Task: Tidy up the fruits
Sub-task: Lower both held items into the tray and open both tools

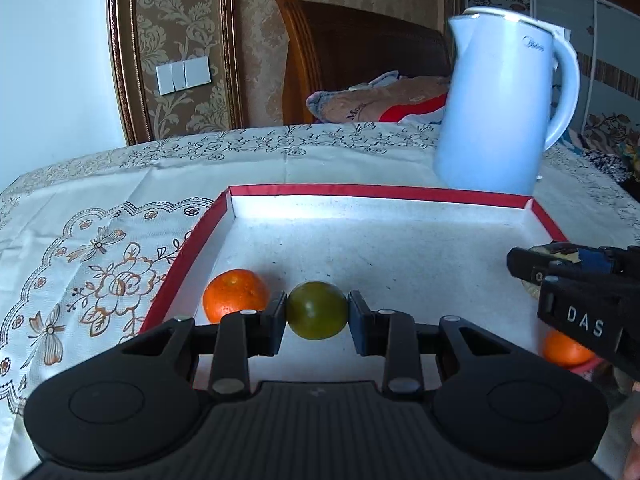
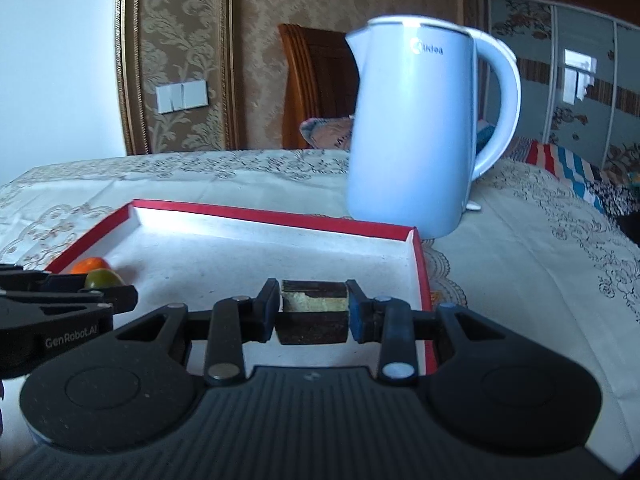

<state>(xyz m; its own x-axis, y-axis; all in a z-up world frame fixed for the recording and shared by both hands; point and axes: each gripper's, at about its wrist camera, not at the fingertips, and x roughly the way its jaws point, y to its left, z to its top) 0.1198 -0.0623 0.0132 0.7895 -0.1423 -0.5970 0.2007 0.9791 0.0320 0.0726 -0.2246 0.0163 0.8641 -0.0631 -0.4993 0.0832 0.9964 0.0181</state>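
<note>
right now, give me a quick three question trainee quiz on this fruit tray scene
1. What does the left gripper hold?
A. orange
B. green fruit
C. kettle
2. True or false: the kettle stands inside the red tray.
3. Fill in: the right gripper is shut on a dark ____.

Key
1. B, the green fruit; an orange lies just left of it in the tray.
2. False; it stands on the cloth behind the tray's far right corner.
3. block.
</note>
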